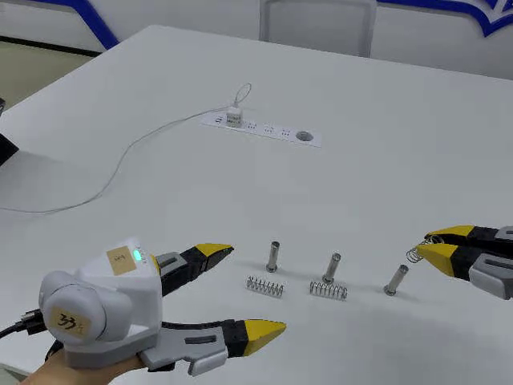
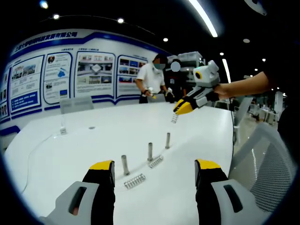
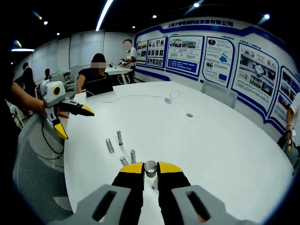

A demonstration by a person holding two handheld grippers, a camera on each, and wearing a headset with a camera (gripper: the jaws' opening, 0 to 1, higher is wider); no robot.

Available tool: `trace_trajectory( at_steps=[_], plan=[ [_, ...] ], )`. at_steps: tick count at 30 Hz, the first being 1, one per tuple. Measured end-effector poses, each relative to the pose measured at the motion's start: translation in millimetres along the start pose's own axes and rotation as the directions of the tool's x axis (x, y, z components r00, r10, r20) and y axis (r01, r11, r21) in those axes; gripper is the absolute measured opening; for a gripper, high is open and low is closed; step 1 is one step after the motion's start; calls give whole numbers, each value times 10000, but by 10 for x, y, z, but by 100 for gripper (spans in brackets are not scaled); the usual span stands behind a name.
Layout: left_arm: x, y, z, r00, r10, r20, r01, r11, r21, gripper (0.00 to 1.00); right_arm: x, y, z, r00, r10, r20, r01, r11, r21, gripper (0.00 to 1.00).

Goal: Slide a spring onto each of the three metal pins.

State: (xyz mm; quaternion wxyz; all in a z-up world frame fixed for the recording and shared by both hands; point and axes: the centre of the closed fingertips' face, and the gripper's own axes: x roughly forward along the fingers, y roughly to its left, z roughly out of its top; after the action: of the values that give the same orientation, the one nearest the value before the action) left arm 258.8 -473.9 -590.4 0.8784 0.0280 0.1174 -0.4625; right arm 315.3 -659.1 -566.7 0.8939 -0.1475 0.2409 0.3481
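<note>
- Your right gripper [image 1: 433, 245] is clamped on a small coiled steel spring [image 1: 414, 254], which juts from the yellow jaw tips above the white worktop [image 1: 361, 184].
- The held spring hangs near the top of the right-hand metal pin [image 1: 396, 280] but is not on it. By my reading the first threading is the step in hand.
- The middle metal pin [image 1: 331, 268] and the left-hand metal pin [image 1: 273, 257] stand upright and bare. Each has a loose spring lying on its side just beside its foot, one at [image 1: 329, 290] and one at [image 1: 264, 286].
- Your left gripper [image 1: 253, 289] hovers near the left-hand pin with its jaws wide apart and nothing between them.
- Next, turn the held coil so its bore lines up with the right-hand pin's axis, then lower it straight down. A tilted coil would likely catch on the pin's head.
</note>
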Motion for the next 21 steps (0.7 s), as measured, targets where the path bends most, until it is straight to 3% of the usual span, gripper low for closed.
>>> trace_trajectory(
  at_steps=[6,8,13,21],
  plan=[
    [-33,-22,-25,9993,-210,-306,221,9991,361,74,50,-86,-88,9996,-202,-201,206,9995,219,11],
    [-54,-4,-13,9995,-182,-271,190,9994,278,77,78,-106,-102,9998,-191,-110,199,9971,729,11],
    [-66,-14,-14,9992,-211,-328,216,9997,136,88,141,-152,-187,9993,-219,-293,252,9930,1153,11],
    [-97,20,-27,9998,-85,-202,81,9997,-212,93,214,-169,-236,9985,-210,-497,268,9926,1188,11]
  ],
)
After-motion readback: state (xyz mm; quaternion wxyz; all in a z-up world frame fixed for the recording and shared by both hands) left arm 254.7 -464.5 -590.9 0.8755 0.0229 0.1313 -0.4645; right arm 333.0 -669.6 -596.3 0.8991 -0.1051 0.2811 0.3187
